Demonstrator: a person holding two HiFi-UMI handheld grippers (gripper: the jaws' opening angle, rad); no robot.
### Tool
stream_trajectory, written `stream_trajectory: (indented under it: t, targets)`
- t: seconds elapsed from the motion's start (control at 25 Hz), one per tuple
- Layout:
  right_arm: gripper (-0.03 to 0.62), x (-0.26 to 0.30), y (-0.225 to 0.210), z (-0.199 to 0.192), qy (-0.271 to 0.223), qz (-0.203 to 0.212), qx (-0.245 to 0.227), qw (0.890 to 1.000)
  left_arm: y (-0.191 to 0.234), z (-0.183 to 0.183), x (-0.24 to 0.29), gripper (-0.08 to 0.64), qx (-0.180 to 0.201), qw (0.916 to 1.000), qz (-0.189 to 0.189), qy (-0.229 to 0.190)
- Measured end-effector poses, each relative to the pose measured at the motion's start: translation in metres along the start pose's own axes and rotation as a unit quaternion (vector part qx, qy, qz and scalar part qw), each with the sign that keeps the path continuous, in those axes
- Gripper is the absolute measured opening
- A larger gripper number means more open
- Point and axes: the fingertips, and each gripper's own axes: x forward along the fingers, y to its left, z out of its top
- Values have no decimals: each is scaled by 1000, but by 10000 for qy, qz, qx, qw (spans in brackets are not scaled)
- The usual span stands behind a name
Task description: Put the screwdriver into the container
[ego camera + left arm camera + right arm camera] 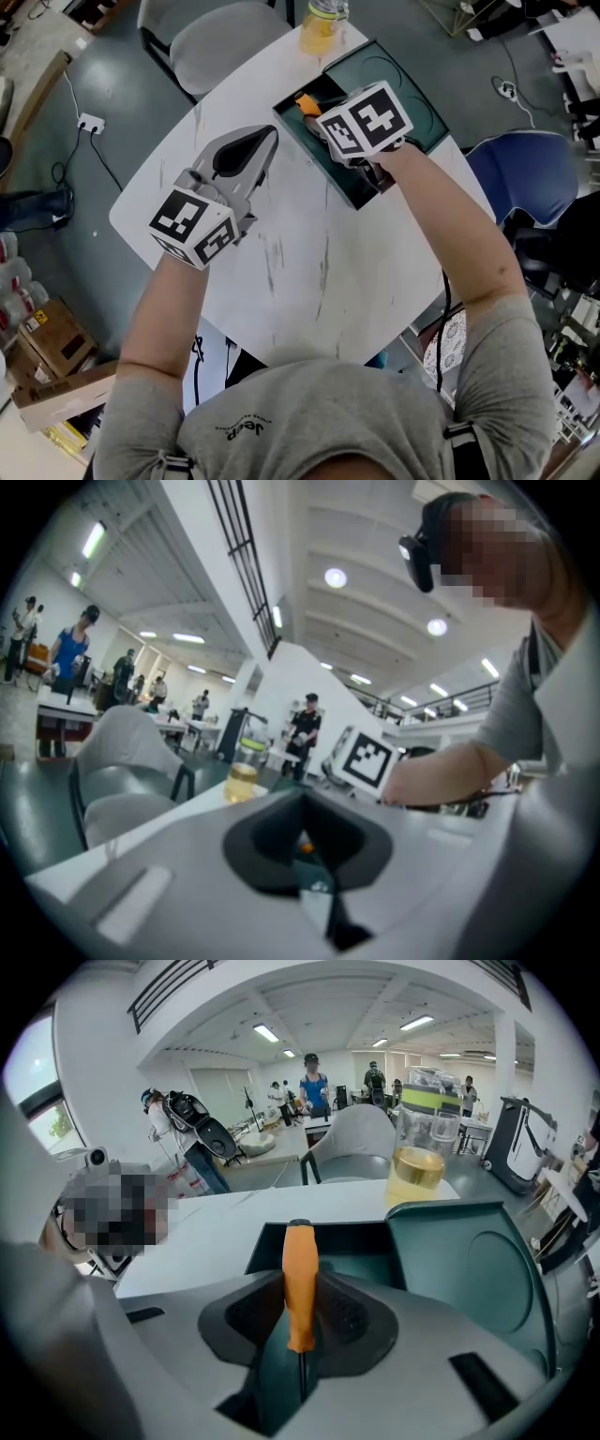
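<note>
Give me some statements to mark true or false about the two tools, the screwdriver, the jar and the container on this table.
1. The right tool grips the screwdriver by its orange handle. True.
2. The left tool holds the jar. False: it is empty, over the table and apart from the jar.
3. The right tool is over the container. True.
4. The jar stands inside the container. False: it stands on the table beside it.
5. The container is shut. False: it is open, with its lid lying alongside.
</note>
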Motion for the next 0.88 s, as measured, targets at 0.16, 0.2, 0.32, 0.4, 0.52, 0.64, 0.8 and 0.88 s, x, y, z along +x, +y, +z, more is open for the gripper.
stream_trajectory:
  t: [0.16, 0.2, 0.32, 0.4, 0.52, 0.64, 0.8, 0.88]
  targets:
    - [100, 5, 5, -2, 110, 28, 30, 9999, -1, 0, 0, 2, -5, 10000, -28, -5]
    - [100, 6, 6, -2, 136, 32, 38, 9999, -1, 0, 0, 2, -7, 10000, -30, -5]
    - [100, 9, 8, -4, 178, 53, 57, 9998, -1, -1, -1, 2, -12, 10000, -32, -11]
    - [100, 10, 8, -5, 198, 61, 71, 9998, -1, -1, -1, 2, -15, 10000, -36, -14]
    - [100, 13, 9, -9, 272, 85, 86, 9996, -2, -2, 0, 2, -23, 10000, -47, -17]
    - [100, 14, 9, -12, 328, 97, 87, 9994, -4, -2, 0, 2, -30, 10000, -60, -25]
    - [101, 15, 10, -12, 354, 96, 107, 9993, -5, -2, -1, 2, -34, 10000, -82, -18]
    - [103, 15, 10, -12, 356, 90, 136, 9992, -5, -2, -1, 2, -35, 10000, -84, -14]
